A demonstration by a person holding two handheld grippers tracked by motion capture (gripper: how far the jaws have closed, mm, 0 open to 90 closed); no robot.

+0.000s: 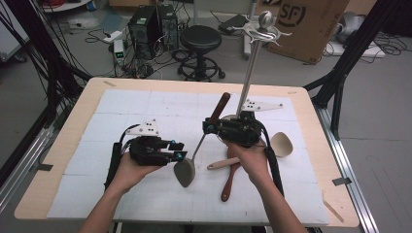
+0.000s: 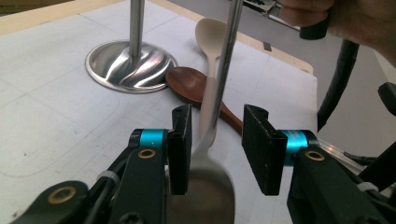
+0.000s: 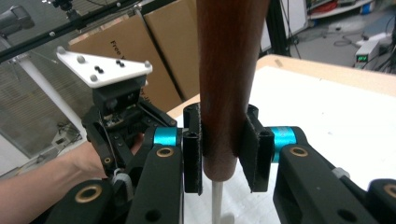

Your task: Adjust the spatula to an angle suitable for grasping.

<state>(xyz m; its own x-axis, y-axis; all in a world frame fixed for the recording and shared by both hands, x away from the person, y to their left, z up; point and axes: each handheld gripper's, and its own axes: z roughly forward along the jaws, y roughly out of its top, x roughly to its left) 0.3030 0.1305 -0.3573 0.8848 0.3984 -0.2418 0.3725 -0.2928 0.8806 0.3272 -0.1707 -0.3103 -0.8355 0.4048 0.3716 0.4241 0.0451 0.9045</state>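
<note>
A long utensil with a dark wooden handle [image 1: 219, 108], a steel shaft [image 2: 224, 70] and a grey spoon-like head [image 1: 184, 171] hangs tilted over the white mat. My right gripper [image 1: 209, 127] is shut on the lower end of the wooden handle [image 3: 229, 70], with both pads pressed against it. My left gripper [image 1: 179, 150] stands open at the neck above the grey head [image 2: 205, 186]. In the left gripper view [image 2: 217, 140] a gap shows between the shaft and the right-hand pad.
A steel hanging stand [image 1: 252, 63] with a round base [image 2: 126, 65] rises behind the right hand. A dark wooden spoon [image 1: 228, 182] and a beige spoon [image 1: 281, 144] lie crossed on the mat under that hand. A stool, boxes and cables lie beyond the table.
</note>
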